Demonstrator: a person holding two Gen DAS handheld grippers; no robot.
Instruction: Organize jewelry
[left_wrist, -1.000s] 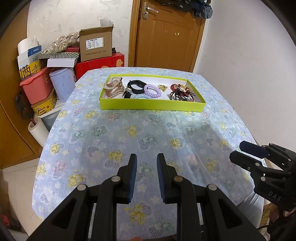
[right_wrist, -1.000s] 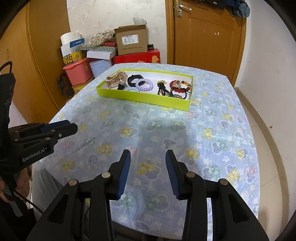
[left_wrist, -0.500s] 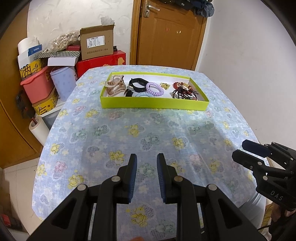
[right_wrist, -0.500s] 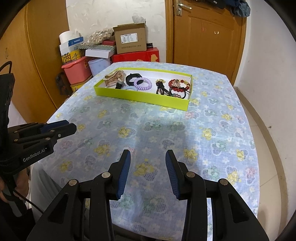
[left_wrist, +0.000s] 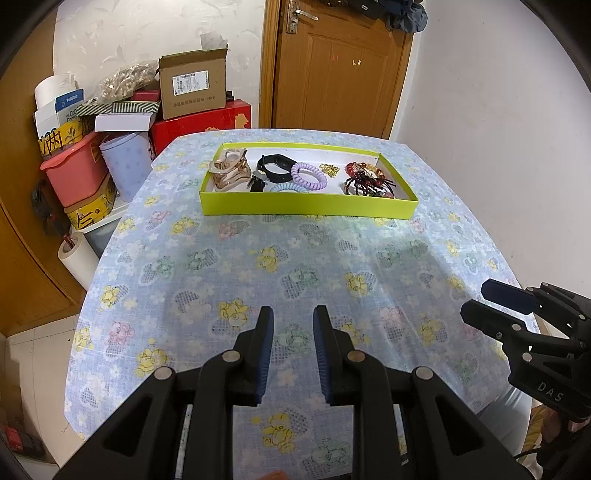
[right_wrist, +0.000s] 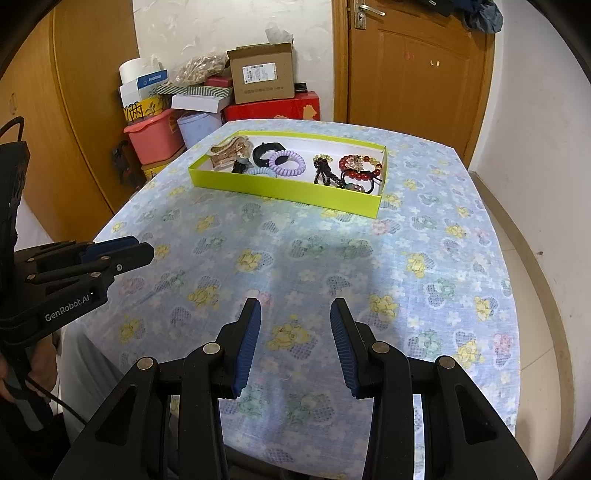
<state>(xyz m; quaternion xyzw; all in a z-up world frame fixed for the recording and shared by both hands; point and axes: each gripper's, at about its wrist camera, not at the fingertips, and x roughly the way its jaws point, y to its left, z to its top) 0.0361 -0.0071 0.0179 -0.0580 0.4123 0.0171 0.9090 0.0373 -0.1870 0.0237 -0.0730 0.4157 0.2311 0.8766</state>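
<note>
Basically, little is changed over the last second: in the left wrist view the lime-green tray (left_wrist: 308, 206) is seen slightly lower and nearer than before, so a small forward drift of the view is inferred; nothing in the tray is seen shifted. The left gripper (left_wrist: 293, 319) is held with a narrow gap between its pads, nothing clamped; the right gripper (right_wrist: 294, 308) is held wider apart, also empty. Both are kept low at 6 o'clock over the floral tablecloth (left_wrist: 295, 266), well apart from the tray at 12 o'clock. All visible jewelry is already held inside the tray: beige claw clips (left_wrist: 229, 171) at its left end, black band (left_wrist: 275, 168), purple coil tie (left_wrist: 309, 176), pale blue coil tie (left_wrist: 289, 188), gold piece (left_wrist: 329, 169), and red bead bracelets (left_wrist: 365, 179) tangled at the right end. Both a sorted end state and a tray awaiting re-sorting are fitted by this. Stacked boxes (left_wrist: 192, 88) and a pink bin (left_wrist: 74, 171) are seen off-table at 10 o'clock; no obstruction is seen between grippers and tray.
</note>
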